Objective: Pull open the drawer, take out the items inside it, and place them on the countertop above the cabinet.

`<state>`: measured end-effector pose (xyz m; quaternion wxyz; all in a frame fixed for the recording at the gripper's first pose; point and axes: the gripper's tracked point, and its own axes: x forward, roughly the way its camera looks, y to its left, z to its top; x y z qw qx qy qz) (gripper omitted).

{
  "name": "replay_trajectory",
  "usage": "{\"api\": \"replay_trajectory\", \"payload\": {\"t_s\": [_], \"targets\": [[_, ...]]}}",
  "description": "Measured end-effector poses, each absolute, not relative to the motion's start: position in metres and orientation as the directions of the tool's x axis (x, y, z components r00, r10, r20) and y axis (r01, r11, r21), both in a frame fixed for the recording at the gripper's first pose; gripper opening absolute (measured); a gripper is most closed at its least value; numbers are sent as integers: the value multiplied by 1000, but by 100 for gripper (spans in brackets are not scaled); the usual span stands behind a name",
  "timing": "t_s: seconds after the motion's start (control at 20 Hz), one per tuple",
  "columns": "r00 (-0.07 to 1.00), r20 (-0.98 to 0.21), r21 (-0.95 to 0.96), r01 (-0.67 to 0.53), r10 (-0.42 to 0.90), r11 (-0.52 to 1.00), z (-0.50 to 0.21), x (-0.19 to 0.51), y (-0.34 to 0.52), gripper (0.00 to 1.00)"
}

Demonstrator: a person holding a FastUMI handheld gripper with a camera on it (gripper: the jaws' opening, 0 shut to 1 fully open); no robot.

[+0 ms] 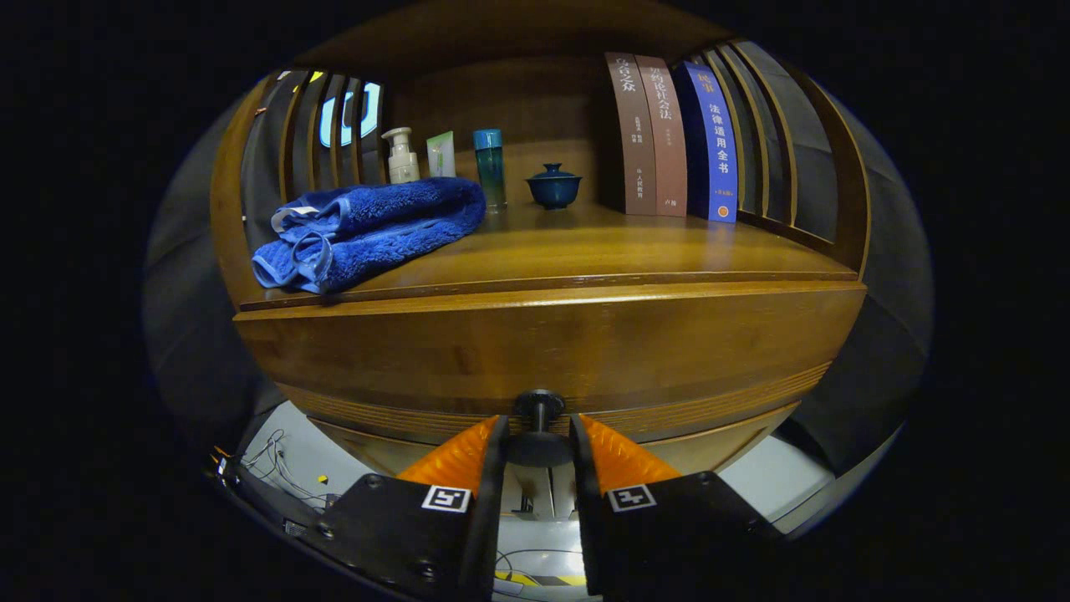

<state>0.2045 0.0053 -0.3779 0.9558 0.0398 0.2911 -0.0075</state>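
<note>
The wooden drawer front (543,351) sits just ahead of my fingers, under the cabinet's countertop (602,247). Its dark round knob (539,407) stands out toward me, and its head lies between my fingertips. My gripper (539,439) is shut on the knob, with a finger pressing on each side. Nothing of the drawer's inside shows, so its contents are hidden. A folded blue towel (368,230) lies on the left part of the countertop.
At the back of the countertop stand a pump bottle (402,156), a small tube (440,154), a teal bottle (490,167) and a dark lidded cup (553,186). Three books (677,138) stand upright at the right. Slatted wooden sides (777,142) close in the shelf. Cables (280,468) lie on the floor below left.
</note>
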Motion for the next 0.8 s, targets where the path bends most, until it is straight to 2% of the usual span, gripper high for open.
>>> {"api": "replay_trajectory", "payload": {"t_s": [0.05, 0.15, 0.5, 0.8], "targets": [[832, -554, 71, 37, 9, 997, -376, 203, 5, 45], [832, -555, 58, 32, 6, 998, -377, 203, 4, 35], [817, -577, 67, 48, -1, 997, -378, 197, 5, 35], [808, -589, 63, 58, -10, 996, -373, 159, 9, 35]]}}
